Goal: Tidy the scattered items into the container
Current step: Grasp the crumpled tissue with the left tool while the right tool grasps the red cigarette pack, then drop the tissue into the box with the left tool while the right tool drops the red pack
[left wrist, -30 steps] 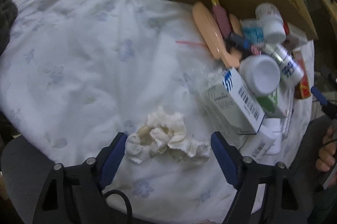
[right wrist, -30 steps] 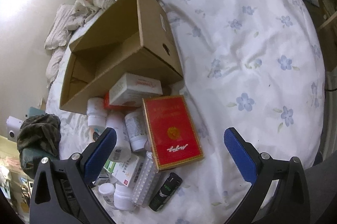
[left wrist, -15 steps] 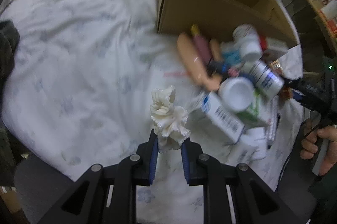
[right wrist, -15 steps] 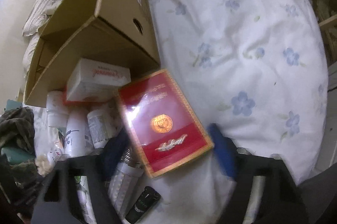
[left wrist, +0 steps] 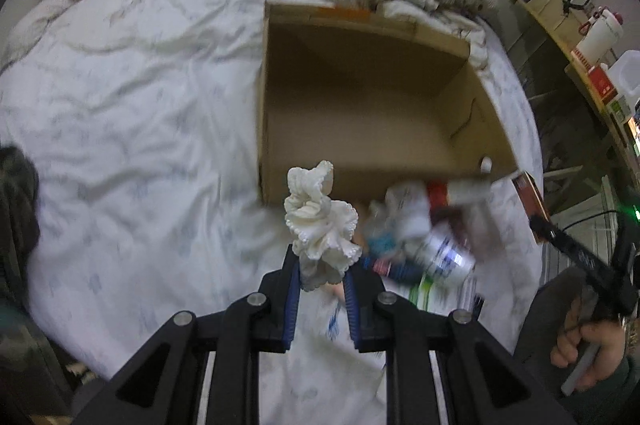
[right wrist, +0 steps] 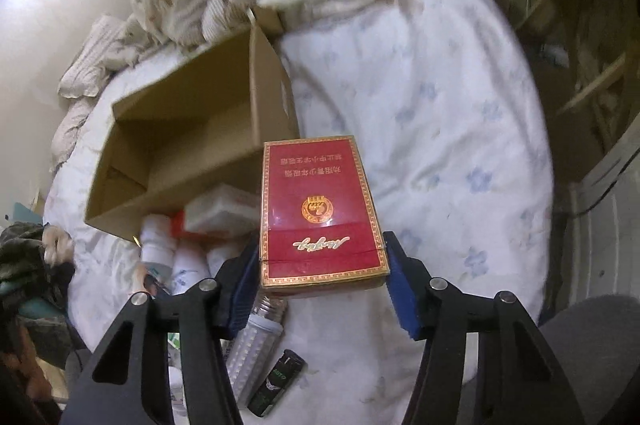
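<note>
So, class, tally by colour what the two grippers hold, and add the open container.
White: 1, the scrunchie in the left gripper
Red: 1, the flat box, jaws of the right gripper closing on it
Brown: 1, the cardboard box
Total: 3

Bed (left wrist: 132, 113) – cardboard box (left wrist: 360, 105), bottles (left wrist: 444, 253), lighter (right wrist: 276, 385)

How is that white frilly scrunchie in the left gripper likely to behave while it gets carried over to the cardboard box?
The white scrunchie looks soft and floppy: its ruffles bunch above the left gripper, which is pinched nearly shut on it. It is probably very light, so slipping seems unlikely. Dropped into the cardboard box, it should land limp rather than roll or break.
</note>
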